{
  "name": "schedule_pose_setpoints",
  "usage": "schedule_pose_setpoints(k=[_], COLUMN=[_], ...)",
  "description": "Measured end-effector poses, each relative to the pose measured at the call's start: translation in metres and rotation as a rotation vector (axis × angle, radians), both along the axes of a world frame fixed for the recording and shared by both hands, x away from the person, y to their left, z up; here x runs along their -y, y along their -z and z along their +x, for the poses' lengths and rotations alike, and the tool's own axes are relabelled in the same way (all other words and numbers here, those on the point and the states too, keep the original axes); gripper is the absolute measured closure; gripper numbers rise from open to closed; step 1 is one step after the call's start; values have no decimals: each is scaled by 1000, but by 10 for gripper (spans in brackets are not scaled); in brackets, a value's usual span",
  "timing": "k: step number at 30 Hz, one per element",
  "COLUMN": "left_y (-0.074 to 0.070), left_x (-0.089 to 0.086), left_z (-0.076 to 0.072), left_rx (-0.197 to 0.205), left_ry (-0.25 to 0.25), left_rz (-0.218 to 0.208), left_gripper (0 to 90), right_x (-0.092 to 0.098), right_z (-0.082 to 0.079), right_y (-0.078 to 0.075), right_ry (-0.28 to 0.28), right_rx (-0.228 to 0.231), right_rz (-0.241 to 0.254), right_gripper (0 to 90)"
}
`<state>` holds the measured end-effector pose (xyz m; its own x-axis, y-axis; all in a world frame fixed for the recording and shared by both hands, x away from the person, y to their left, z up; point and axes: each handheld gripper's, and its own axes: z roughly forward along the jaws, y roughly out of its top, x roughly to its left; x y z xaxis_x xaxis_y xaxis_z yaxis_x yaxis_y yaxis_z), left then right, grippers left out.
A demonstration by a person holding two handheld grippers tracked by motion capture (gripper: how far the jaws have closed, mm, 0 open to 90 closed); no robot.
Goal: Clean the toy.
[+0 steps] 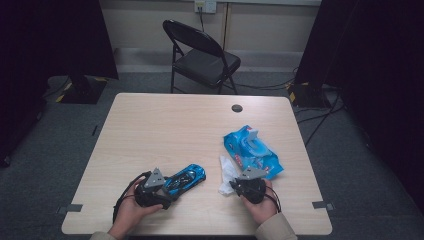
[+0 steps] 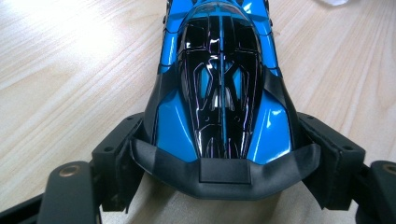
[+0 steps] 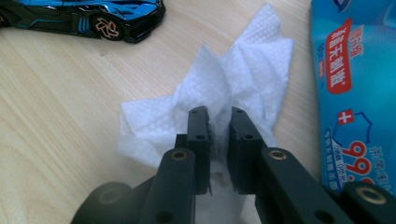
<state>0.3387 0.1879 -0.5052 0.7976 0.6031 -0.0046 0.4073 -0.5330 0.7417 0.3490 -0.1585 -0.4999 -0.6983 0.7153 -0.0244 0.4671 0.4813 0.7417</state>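
A glossy blue and black toy car (image 1: 190,176) lies on the wooden table (image 1: 160,125) near its front edge. My left gripper (image 1: 169,189) is shut on the car's rear end; in the left gripper view the jaws press on both sides of the car (image 2: 219,93). To the right, my right gripper (image 1: 233,186) is shut on a crumpled white wet wipe (image 1: 226,172). In the right gripper view the wipe (image 3: 243,74) bunches up between the nearly closed jaws, with the car's nose (image 3: 116,18) at top left.
A blue pack of wet wipes (image 1: 252,150) lies just beyond and to the right of my right gripper, close to the wipe. The table has a cable hole (image 1: 237,108) near its far edge. A black folding chair (image 1: 202,55) stands behind the table.
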Motion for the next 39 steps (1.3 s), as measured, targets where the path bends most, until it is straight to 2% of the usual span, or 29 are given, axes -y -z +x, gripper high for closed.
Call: schedule_pose_setpoints(k=[6,8,10,12,14,16,19,29,33,37,39], left_y=[0,0,0,0,0,0,0,1,1,0,1], left_x=[0,0,0,0,0,0,0,0,0,0,0], left_z=[1,1,2,2,3,3,3,3,3,3,3], left_rx=[-4,-5,-4,-5,-4,-4,-4,-4,-4,-3,-4], left_ry=[7,9,13,15,17,17,17,23,24,25,25], left_rz=[-3,-6,-8,-7,-6,-6,-6,-8,-8,-7,-9], left_gripper=[237,235,235,234,234,234,234,234,235,235,236], right_x=[-2,0,1,2,3,2,1,-11,-20,-34,-41], right_z=[2,5,6,7,5,3,2,-4,-5,-4,-3], right_y=[-2,-3,-4,-8,-18,-25,-32,-51,-61,-65,-66], right_ry=[19,33,34,32,25,12,5,-57,-86,-123,-141], right_rx=[-20,-58,-72,-81,-73,-58,-60,-32,-11,-11,-12], right_rz=[-7,35,52,102,171,196,244,317,360,401,400], right_gripper=[854,860,863,864,864,864,865,865,865,865,865])
